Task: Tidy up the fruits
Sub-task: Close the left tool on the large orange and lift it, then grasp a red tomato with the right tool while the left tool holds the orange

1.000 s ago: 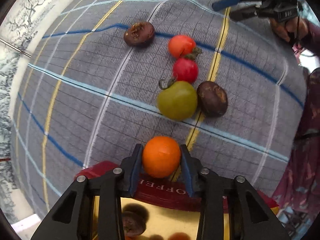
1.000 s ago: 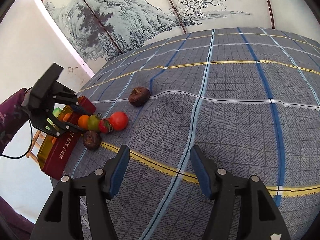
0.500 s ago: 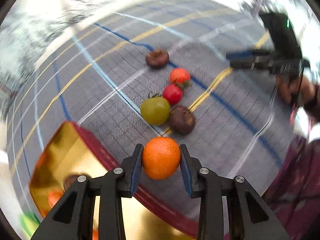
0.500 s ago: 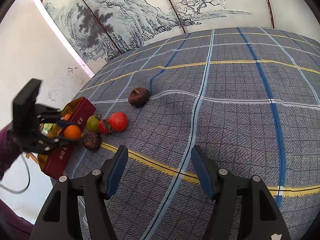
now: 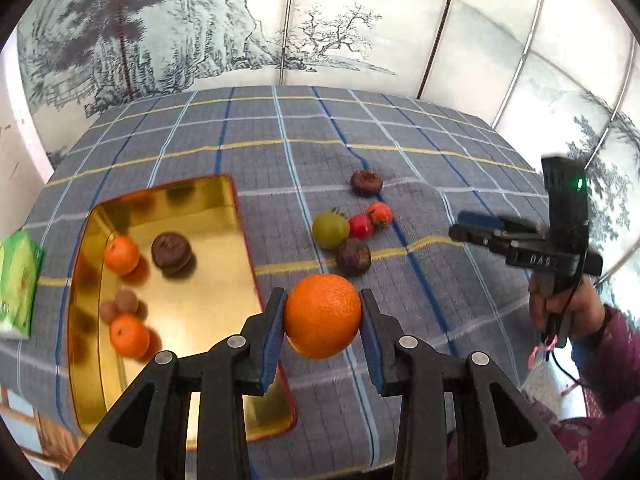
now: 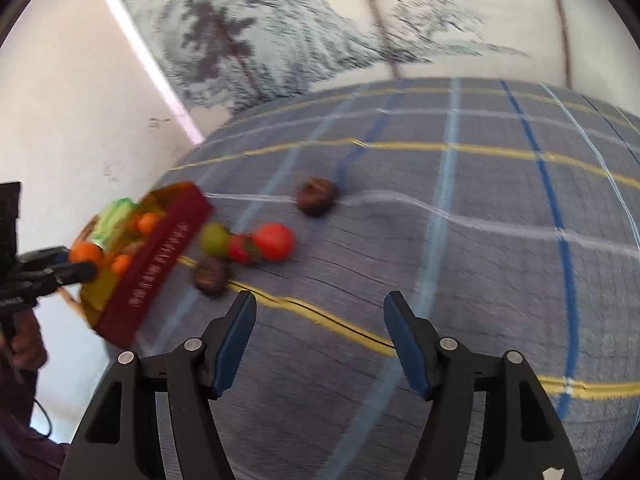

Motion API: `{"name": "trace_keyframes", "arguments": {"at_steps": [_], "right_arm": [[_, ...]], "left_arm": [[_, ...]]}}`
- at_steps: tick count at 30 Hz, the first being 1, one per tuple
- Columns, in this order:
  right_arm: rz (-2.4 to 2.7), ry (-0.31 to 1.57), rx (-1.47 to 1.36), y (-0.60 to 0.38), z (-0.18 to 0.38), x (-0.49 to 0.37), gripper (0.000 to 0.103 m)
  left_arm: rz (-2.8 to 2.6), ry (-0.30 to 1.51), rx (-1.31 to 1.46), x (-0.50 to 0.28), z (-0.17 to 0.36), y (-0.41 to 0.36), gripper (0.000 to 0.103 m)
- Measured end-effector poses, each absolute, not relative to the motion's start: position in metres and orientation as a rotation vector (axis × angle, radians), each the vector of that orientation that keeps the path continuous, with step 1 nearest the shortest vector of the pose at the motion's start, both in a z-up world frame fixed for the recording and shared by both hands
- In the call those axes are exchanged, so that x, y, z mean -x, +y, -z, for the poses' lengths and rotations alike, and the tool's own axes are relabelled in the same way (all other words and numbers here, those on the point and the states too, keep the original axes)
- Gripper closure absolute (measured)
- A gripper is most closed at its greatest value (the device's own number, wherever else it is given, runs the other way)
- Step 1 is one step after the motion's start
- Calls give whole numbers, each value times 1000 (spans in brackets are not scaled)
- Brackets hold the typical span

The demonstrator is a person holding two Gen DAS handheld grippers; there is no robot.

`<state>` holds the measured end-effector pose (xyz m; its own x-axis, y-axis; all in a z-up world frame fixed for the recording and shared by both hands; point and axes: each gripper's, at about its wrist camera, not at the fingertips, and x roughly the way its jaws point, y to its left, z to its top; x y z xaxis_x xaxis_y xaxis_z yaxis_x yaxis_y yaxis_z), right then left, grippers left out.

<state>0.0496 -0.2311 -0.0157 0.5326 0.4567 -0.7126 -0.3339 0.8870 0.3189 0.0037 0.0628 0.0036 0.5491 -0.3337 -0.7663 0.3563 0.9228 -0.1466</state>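
Note:
My left gripper (image 5: 322,322) is shut on an orange (image 5: 322,316), held in the air by the right edge of the gold-lined red tin (image 5: 224,200). Two oranges, a dark brown fruit and small brownish fruits lie in that tin. On the plaid cloth a green tomato (image 5: 330,230), two red tomatoes (image 5: 361,225) and a dark fruit (image 5: 353,256) sit clustered; another dark fruit (image 5: 366,182) lies farther back. My right gripper (image 6: 320,336) stands open with nothing between its fingers, over the cloth short of the cluster (image 6: 272,241). In the right wrist view my left gripper (image 6: 82,256) holds the orange over the tin (image 6: 156,264).
A green packet (image 5: 18,276) lies left of the tin near the table's edge. A painted landscape screen (image 5: 200,20) stands behind the table. A hand (image 5: 560,312) and dark red sleeve hold the right gripper at the right. The plaid cloth (image 5: 400,140) stretches back and right.
My left gripper rose, rolled and swung with the orange from low over the cloth to beside the tin, whose inside now shows. The right gripper shifted slightly toward the fruit cluster.

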Motion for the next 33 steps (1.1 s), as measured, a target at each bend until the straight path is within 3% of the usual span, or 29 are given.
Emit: {"name": "trace_keyframes", "arguments": {"at_steps": [15, 28, 30, 32, 33], "right_arm": [[-819, 883, 143, -120, -9, -74, 39], [-761, 875, 152, -123, -3, -83, 43], [-751, 892, 172, -130, 0, -83, 46], [-767, 917, 191, -135, 2, -83, 59], [-775, 921, 204, -135, 2, -83, 60]], "left_arm": [[402, 888, 8, 21, -3, 74, 66], [409, 883, 27, 19, -8, 79, 66], [414, 886, 29, 18, -7, 77, 66], [419, 892, 28, 18, -6, 75, 66], [420, 896, 27, 17, -5, 75, 66]]}}
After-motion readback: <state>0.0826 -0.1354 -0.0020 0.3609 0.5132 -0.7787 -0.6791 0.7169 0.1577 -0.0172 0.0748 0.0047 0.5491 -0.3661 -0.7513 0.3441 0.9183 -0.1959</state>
